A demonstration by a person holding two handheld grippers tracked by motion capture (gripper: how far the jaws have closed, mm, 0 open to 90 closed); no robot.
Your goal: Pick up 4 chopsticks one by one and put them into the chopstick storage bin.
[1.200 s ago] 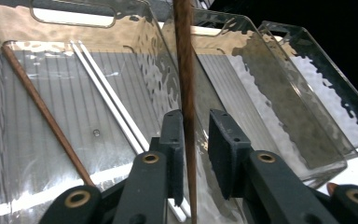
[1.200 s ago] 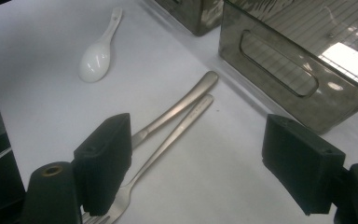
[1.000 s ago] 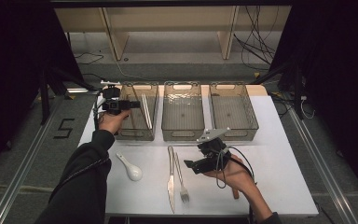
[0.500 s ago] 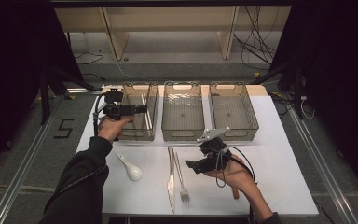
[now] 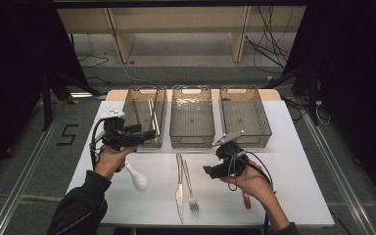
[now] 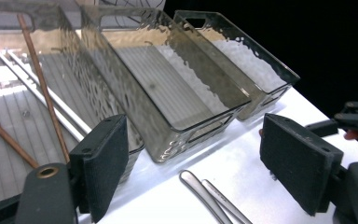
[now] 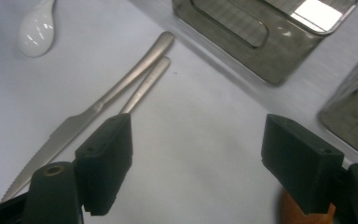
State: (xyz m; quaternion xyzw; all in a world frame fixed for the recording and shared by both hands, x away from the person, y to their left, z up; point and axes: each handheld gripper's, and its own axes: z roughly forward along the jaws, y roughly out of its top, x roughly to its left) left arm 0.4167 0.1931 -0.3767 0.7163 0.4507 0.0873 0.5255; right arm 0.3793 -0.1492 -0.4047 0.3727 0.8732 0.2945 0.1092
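Hovering by the left bin (image 5: 144, 116), the left tongs (image 5: 149, 134) have just been opening and are spread wide with nothing between them. Chopsticks (image 5: 152, 111) lie in that bin. On the counter (image 5: 293, 161) lie a white spoon (image 5: 138, 179), a knife (image 5: 179, 185) and a fork (image 5: 190, 188). Near the fork, the right tongs (image 5: 209, 171) are spread too, empty.

The left tongs (image 5: 149, 133) have drawn back from the left bin (image 5: 145, 115), jaws opening, empty.

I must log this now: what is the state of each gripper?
Left gripper: open, jaws just opened, nothing between them.
Right gripper: open, holding nothing.
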